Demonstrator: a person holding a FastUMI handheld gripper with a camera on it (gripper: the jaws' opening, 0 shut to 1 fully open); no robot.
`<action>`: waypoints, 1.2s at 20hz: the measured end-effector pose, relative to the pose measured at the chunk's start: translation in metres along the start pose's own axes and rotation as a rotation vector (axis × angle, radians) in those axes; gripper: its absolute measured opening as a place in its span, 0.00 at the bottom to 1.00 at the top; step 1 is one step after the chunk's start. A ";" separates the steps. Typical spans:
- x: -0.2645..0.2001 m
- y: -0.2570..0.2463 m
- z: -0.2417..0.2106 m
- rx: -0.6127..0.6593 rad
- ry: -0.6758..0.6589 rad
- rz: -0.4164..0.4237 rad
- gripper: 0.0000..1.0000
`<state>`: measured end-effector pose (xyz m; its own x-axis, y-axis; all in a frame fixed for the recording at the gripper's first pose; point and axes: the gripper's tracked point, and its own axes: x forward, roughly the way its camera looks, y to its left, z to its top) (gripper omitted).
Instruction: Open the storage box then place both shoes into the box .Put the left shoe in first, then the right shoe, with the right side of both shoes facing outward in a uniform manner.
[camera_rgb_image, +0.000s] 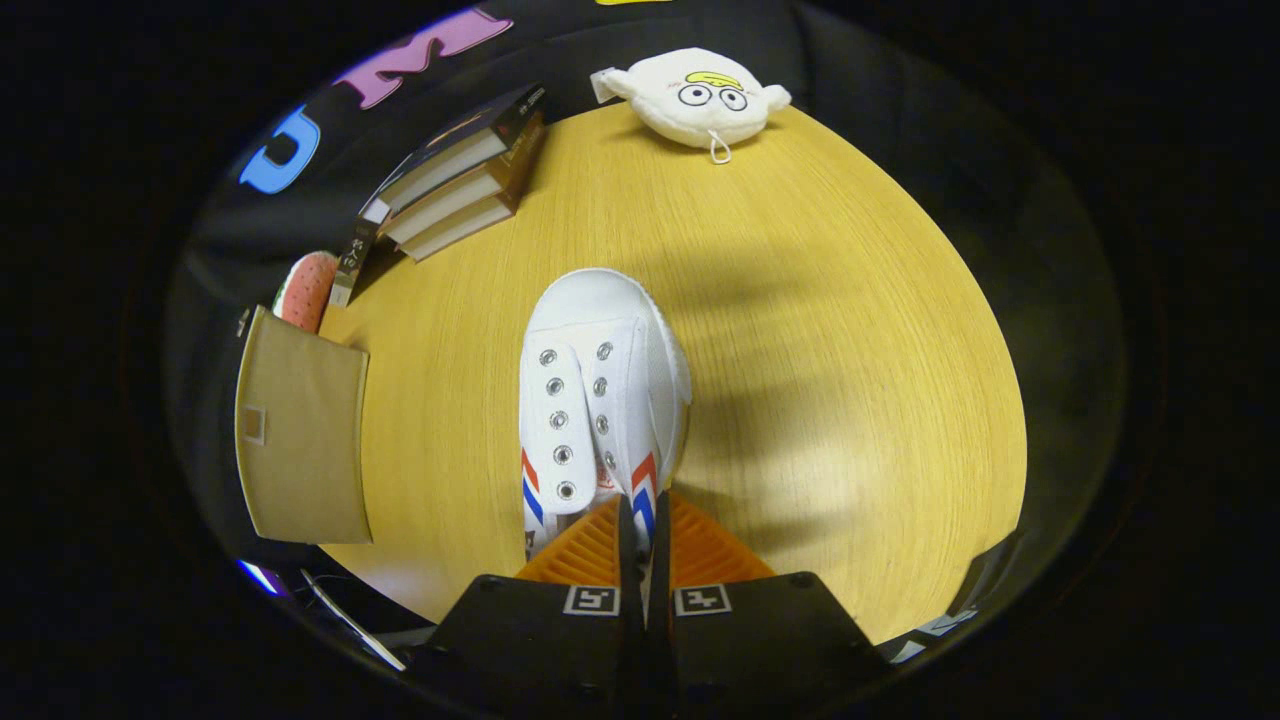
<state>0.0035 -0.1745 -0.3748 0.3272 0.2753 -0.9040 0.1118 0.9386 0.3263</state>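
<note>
One gripper (643, 520) has its two fingers pressed nearly together, pinching the side wall of one white shoe (600, 400) at the heel end. The shoe points away, just ahead of the fingers, above a wooden table (850, 350). Left of the fingers lies one tan box (300, 440). Beyond it to the left are three stacked books (455, 180). Far ahead sits one plush toy (697, 97).

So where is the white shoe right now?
In the gripper view, the white shoe is pinched at its heel side by the hand-held gripper, toe pointing toward the plush toy.
</note>
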 end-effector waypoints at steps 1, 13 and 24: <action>-0.005 0.005 -0.003 0.030 -0.001 -0.002 0.05; -0.093 0.111 0.003 0.067 -0.160 0.022 0.05; -0.151 0.291 0.014 0.027 -0.258 0.205 0.05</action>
<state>-0.0004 0.0541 -0.1399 0.5722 0.3931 -0.7198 0.0426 0.8622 0.5048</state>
